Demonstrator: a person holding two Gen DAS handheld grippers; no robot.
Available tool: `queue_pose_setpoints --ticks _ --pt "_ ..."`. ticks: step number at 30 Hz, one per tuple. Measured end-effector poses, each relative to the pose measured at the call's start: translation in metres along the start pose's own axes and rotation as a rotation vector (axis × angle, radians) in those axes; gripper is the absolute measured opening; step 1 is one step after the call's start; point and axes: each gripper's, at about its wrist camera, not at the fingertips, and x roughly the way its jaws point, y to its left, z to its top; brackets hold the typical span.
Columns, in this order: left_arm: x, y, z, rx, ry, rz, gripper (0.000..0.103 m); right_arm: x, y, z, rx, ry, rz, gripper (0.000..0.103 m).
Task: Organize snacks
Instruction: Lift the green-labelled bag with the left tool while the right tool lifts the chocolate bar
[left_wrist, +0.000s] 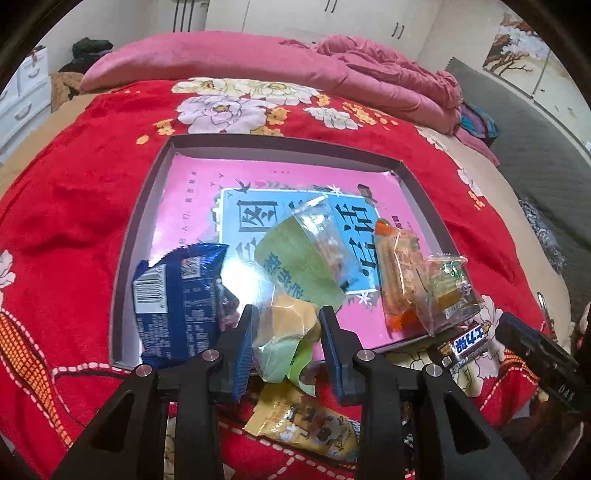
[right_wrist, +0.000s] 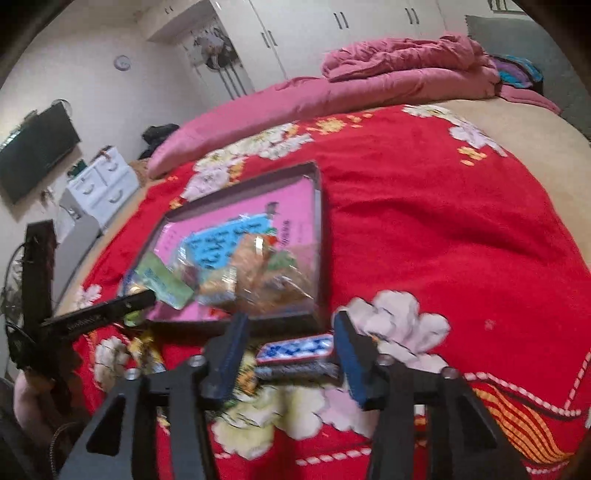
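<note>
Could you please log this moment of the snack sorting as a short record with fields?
surface: red floral blanket on a bed
container: shallow box with pink lining
in box: blue packet, orange-ended pack, clear-wrapped snack
left gripper: jaws around green pastry packet, contact unclear
right gripper: open, astride chocolate bar
outside box: yellow packet
</note>
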Motion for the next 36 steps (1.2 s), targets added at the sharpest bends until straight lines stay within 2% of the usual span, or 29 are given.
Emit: queue_pose_setpoints --ticks 6,9,17,21,22,23,26,30,33,36 --pt "0.004 -0.004 -0.001 0.001 0.002 -0.017 0.035 0.009 -0.013 -0.012 0.032 0.059 -0.021 0.061" --pt "0.005 -0.004 -0.001 -0.003 0.003 -0.024 0.035 0.016 -0.007 -0.015 -0.006 0.073 -0.032 0.062" --pt "0.005 -0.001 -0.001 -0.015 0.004 -0.036 0.035 0.038 0.026 -0.024 -0.187 0.106 -0.12 0.077" --pt "0.006 -0.001 0.0 -0.02 0.009 -0.037 0.035 0.045 0.034 -0.028 -0.251 0.108 -0.172 0.077" --pt "0.006 -0.002 -0.001 -0.019 0.008 -0.036 0.035 0.045 0.034 -0.028 -0.249 0.102 -0.164 0.072" --pt "0.006 -0.002 0.0 -0.021 0.009 -0.037 0.035 0.044 0.033 -0.027 -0.243 0.097 -0.155 0.063" --pt "0.006 -0.002 0.0 -0.022 0.01 -0.037 0.035 0.039 0.023 -0.023 -0.185 0.094 -0.109 0.056" --pt "0.007 0.0 0.0 -0.032 0.013 -0.043 0.035 0.026 0.008 -0.02 -0.096 0.075 -0.056 0.055" --pt "0.006 0.0 0.0 -0.034 0.012 -0.049 0.035 0.006 -0.002 -0.013 -0.012 0.011 -0.006 0.055" --pt "0.007 -0.001 0.002 -0.033 0.011 -0.053 0.035 -0.012 0.0 -0.003 -0.023 -0.09 0.002 0.055"
